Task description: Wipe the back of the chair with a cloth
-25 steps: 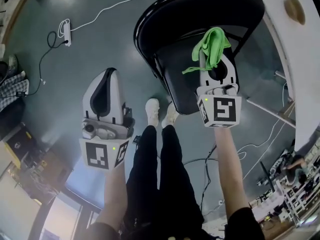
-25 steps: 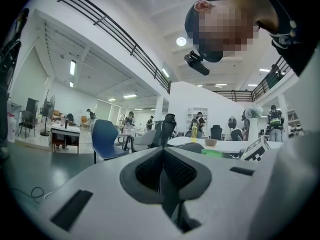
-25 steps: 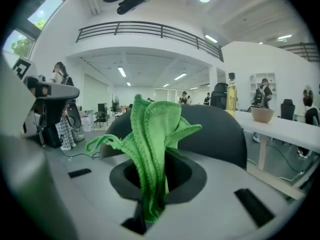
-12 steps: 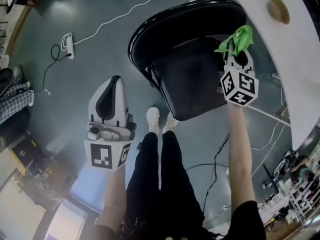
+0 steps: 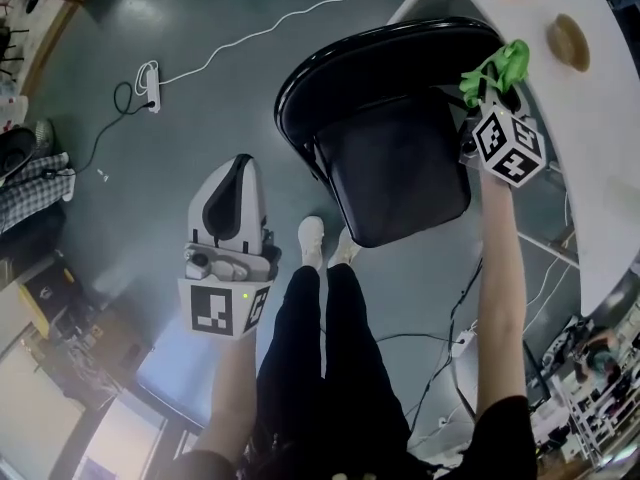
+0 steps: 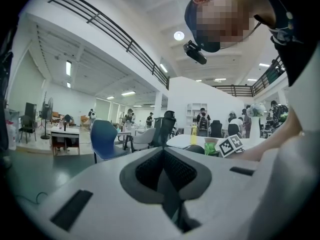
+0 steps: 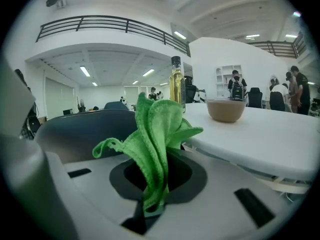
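Green microfibre cloth (image 7: 156, 143) stood up in folds from between the fingers of the right gripper (image 7: 150, 200), whose jaws were closed on its lower end, with one corner flopping out to the left. In the head view the cloth (image 5: 497, 66) sat at the right end of the curved top edge of the black chair's backrest (image 5: 380, 53); whether it pressed on that edge could not be told. In the right gripper view the dark chair back (image 7: 82, 130) rose just behind and left of the cloth, and the white table (image 7: 260, 131) lay to its right, carrying a brown bowl (image 7: 225, 109) and a tall bottle of yellow liquid (image 7: 175, 84). The left gripper (image 5: 236, 173) was held low and well apart from the chair, above the grey floor; its jaws were pressed together with nothing between them (image 6: 165, 181). A white power strip (image 5: 148, 73) lay on the floor beyond.
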